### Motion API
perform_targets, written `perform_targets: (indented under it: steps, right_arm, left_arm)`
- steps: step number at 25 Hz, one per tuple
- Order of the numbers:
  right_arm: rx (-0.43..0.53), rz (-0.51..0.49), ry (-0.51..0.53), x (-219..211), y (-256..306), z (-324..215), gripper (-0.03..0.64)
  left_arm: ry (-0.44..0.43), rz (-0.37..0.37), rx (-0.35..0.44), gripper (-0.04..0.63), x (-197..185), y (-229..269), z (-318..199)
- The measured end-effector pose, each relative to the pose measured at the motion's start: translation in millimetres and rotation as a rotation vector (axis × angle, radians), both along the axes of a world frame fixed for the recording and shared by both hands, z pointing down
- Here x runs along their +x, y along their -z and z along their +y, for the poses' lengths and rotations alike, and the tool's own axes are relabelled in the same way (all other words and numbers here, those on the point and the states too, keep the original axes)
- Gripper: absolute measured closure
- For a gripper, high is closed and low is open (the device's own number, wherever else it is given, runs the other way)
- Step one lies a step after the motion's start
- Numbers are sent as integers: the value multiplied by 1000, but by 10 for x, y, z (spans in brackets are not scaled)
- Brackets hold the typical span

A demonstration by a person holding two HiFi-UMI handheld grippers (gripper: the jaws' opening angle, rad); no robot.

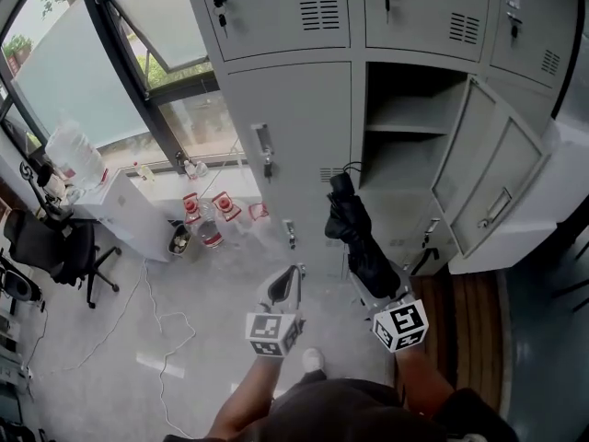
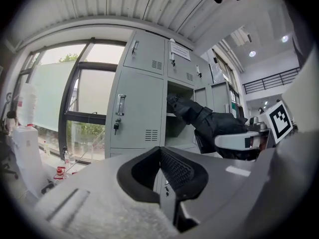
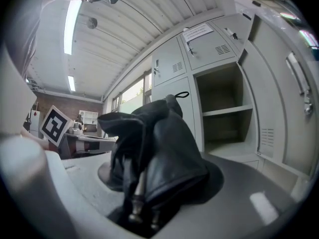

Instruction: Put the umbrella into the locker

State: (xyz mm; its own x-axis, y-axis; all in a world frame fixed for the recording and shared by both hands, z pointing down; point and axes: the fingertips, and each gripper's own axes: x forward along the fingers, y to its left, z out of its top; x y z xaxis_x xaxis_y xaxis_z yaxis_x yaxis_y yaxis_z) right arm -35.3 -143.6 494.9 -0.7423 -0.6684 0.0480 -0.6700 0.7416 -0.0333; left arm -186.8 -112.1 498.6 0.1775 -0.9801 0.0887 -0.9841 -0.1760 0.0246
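The folded umbrella (image 3: 159, 153) hid the inner faces of the right gripper's (image 1: 373, 279) jaws from me; the upper lockers (image 1: 276, 7) were cut off at the head view's top edge.

Looks like an office locker corner
Grey steel lockers (image 1: 285, 118), black swivel chair (image 1: 46, 245), tall dark-framed windows (image 1: 74, 81).

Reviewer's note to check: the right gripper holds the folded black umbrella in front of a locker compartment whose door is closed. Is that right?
Not quite: the door is open, not closed. The right gripper does hold the folded black umbrella, but the locker compartment in front of it has its door swung wide open. The head view shows it.
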Motion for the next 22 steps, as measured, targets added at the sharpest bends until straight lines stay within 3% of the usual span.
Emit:
perform_targets:
  steps: [22]
  right_arm:
    - [-70, 52, -355, 350, -202, -504, 377]
  left_arm:
    - [-304, 6, 12, 591, 127, -66, -1047]
